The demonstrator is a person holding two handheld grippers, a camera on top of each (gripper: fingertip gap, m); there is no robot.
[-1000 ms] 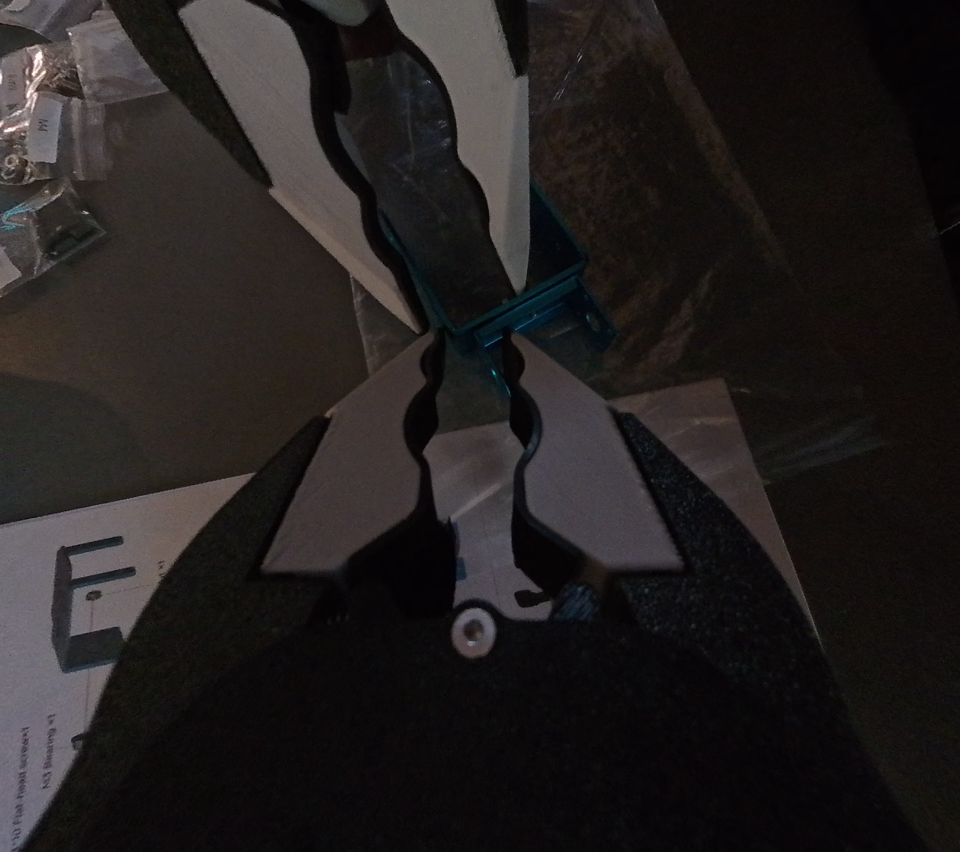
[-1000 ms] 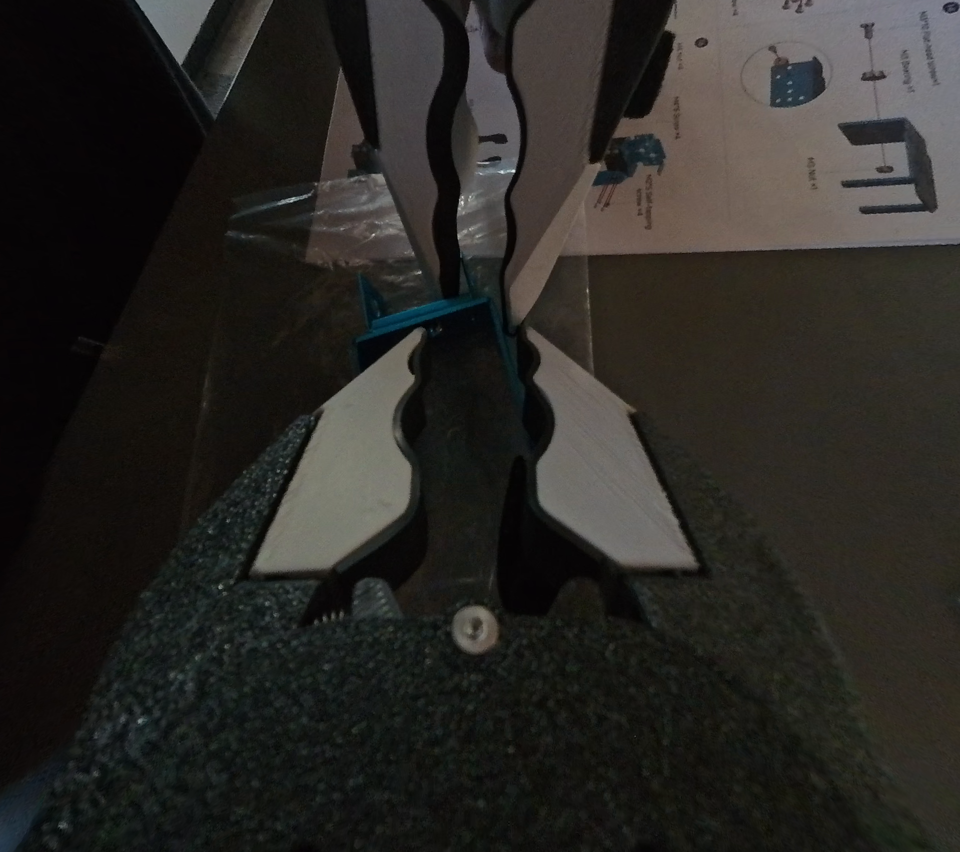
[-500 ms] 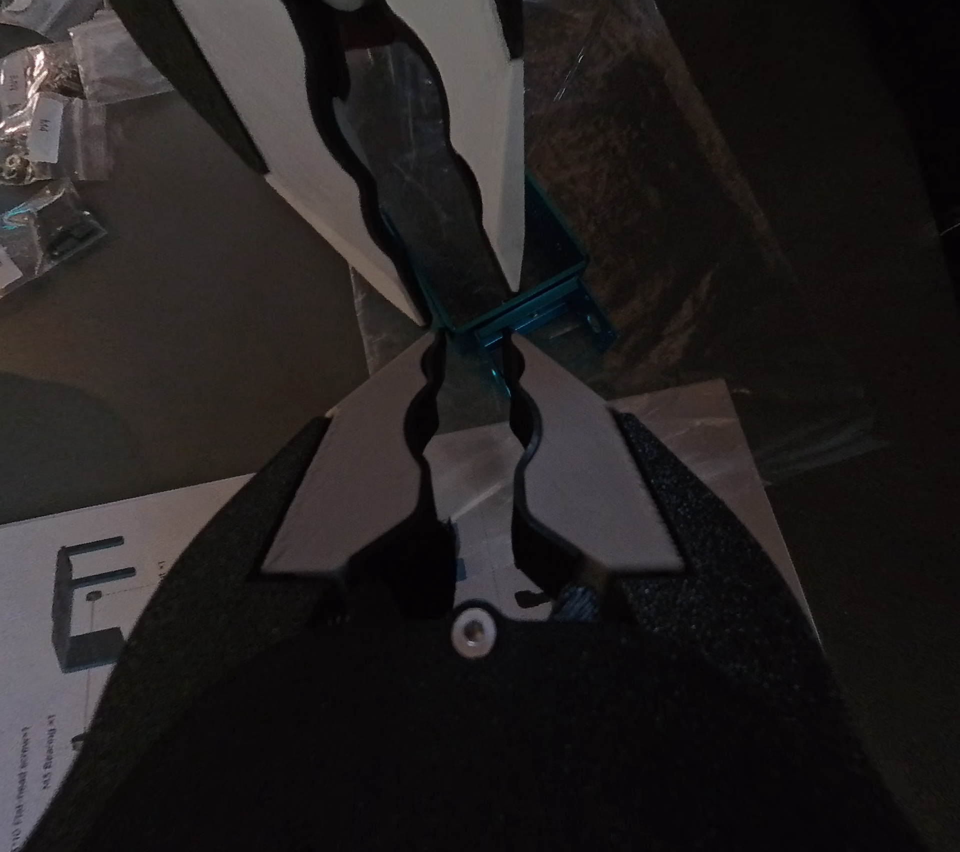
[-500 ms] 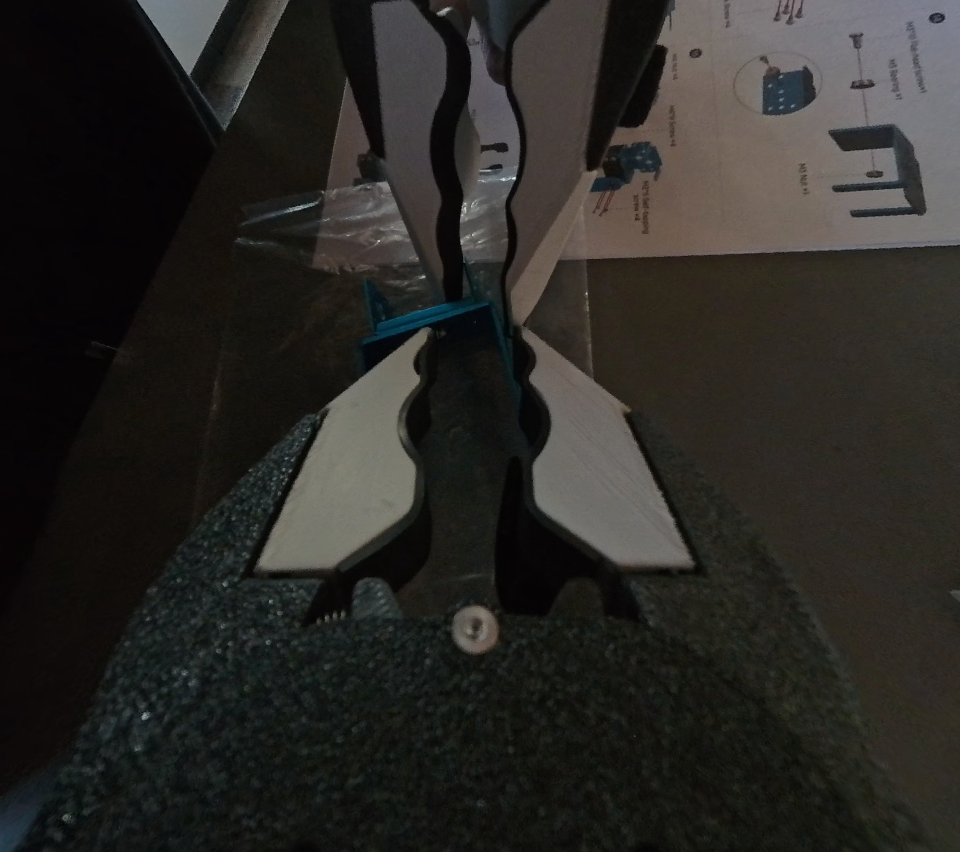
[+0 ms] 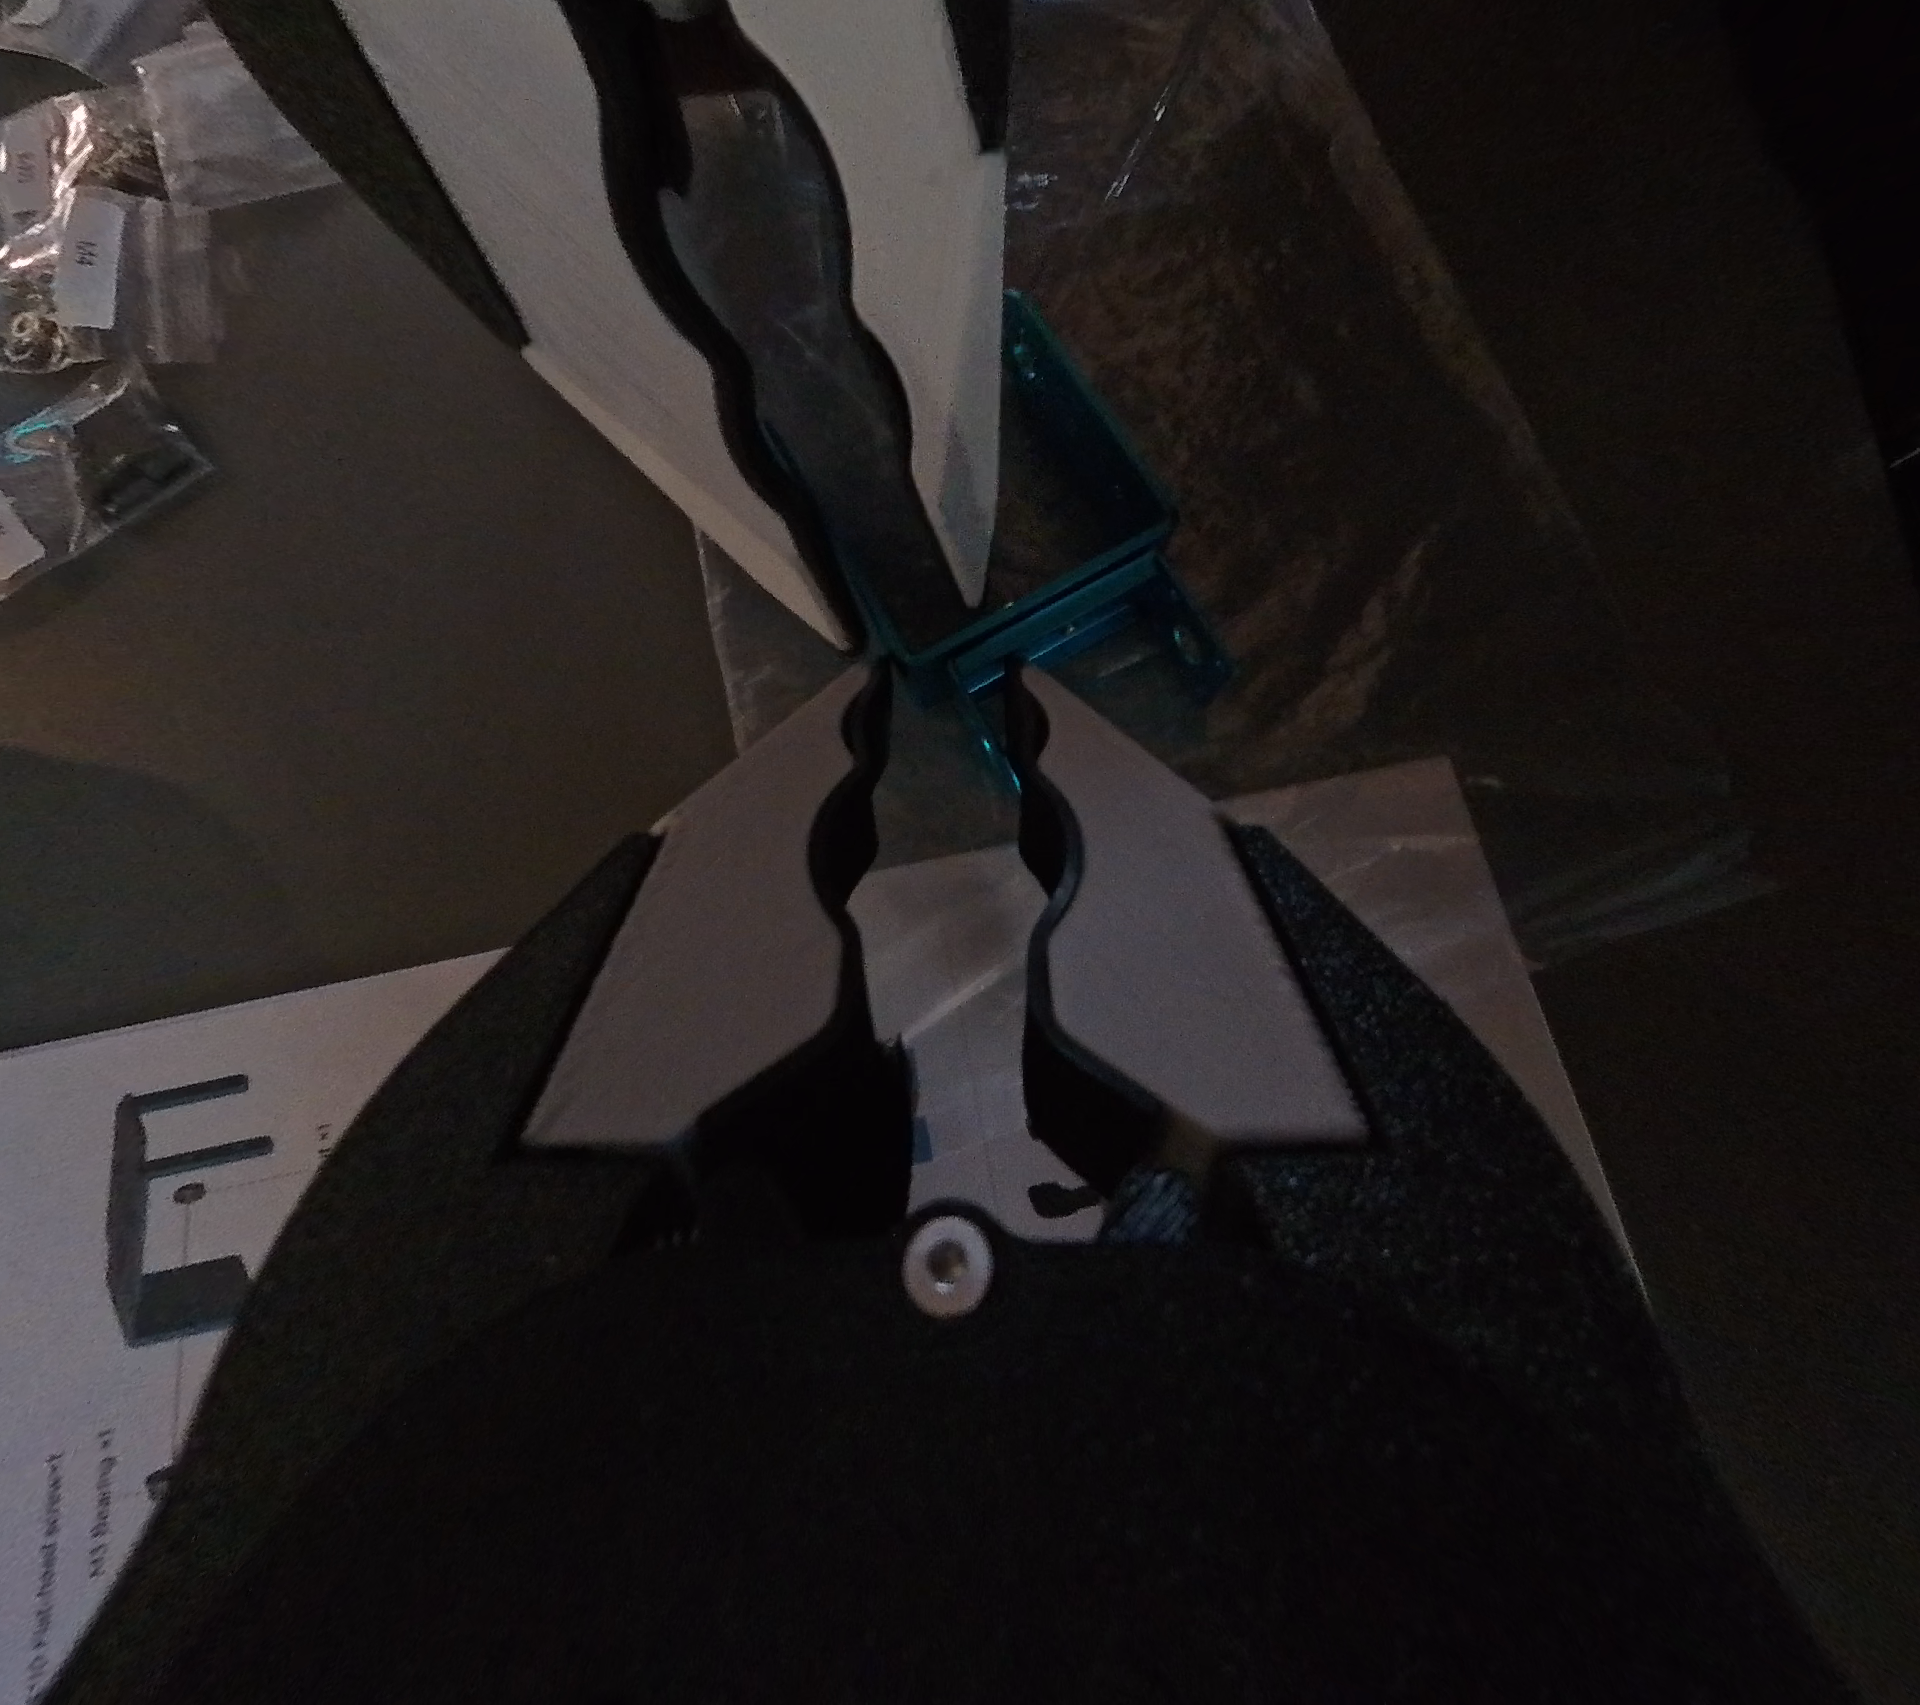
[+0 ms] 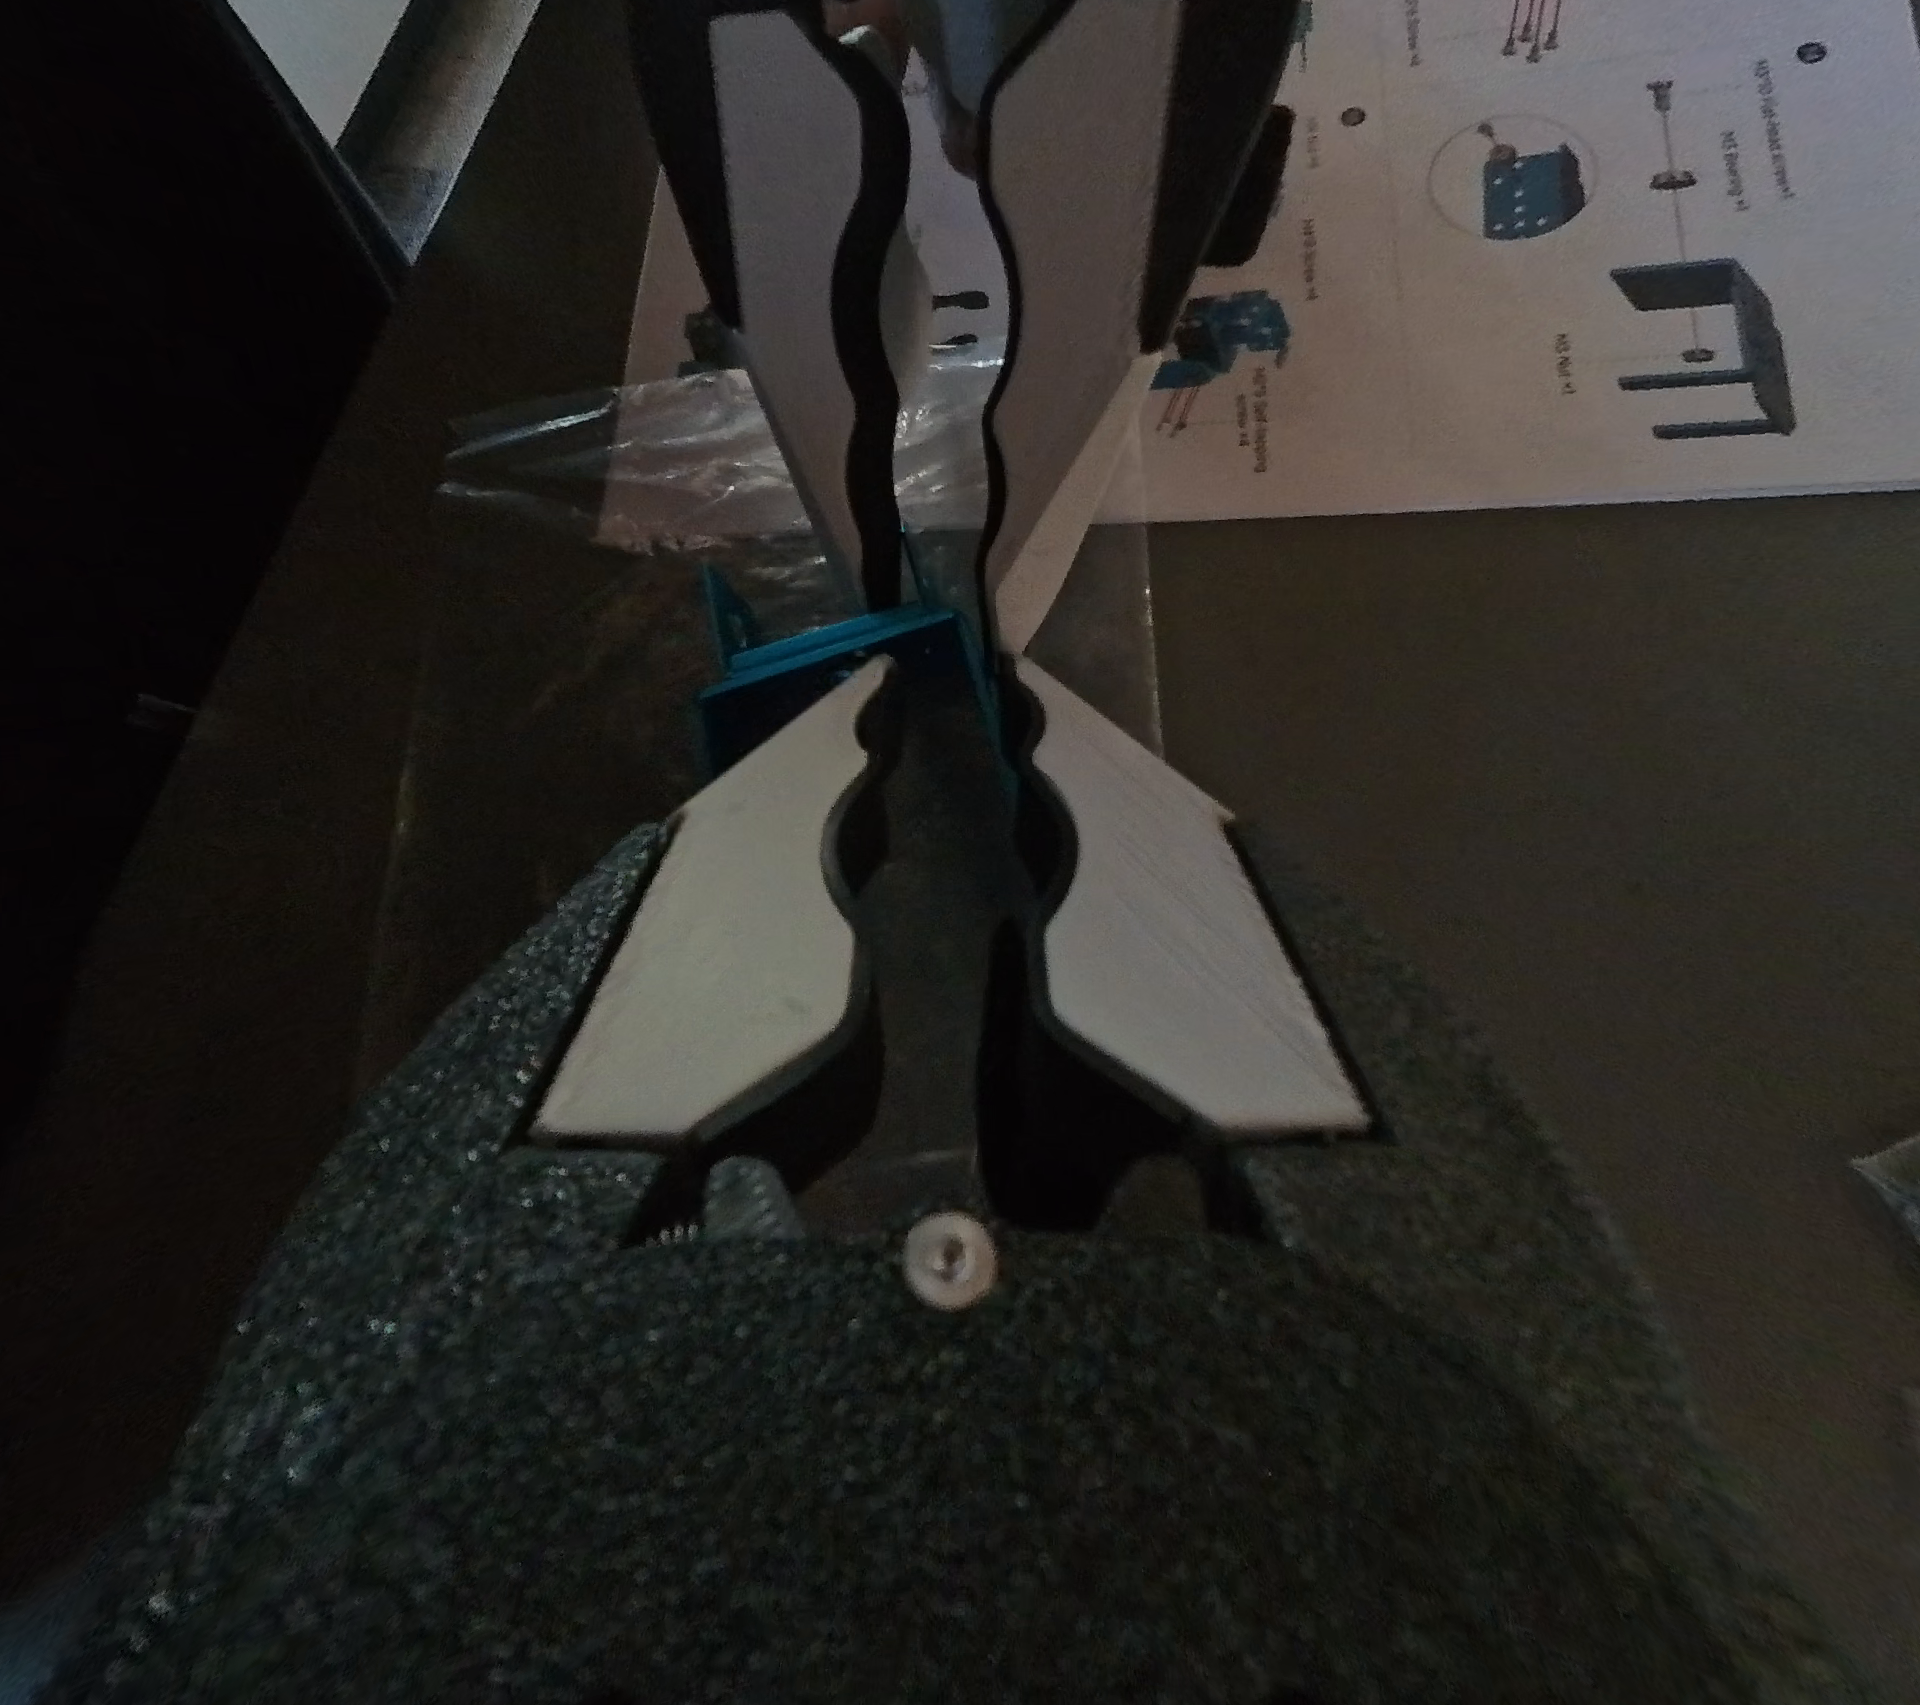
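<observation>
A blue metal U-bracket (image 5: 1049, 606) lies on a clear plastic bag (image 5: 1351, 367) on the dark table. It also shows in the right wrist view (image 6: 821, 653). My two grippers face each other tip to tip at one corner of the bracket. My left gripper (image 5: 951, 676) has its jaws partly closed, with a short blue part of the bracket filling the gap between its tips. My right gripper (image 6: 948, 668) has its jaws apart and straddles one side wall of the bracket. That wall lies against its right finger (image 6: 1049, 751).
A white instruction sheet (image 6: 1558, 201) with printed part drawings lies on the table beyond the bracket; it also shows in the left wrist view (image 5: 125, 1240). Small clear bags of hardware (image 5: 73, 273) lie at the far left. A dark upright panel (image 6: 156, 408) stands at the left. My two grippers' fingertips are within a few centimetres of each other.
Almost nothing has changed. Both grippers stay at the bracket with the same finger gaps, and the views have shifted only slightly.
</observation>
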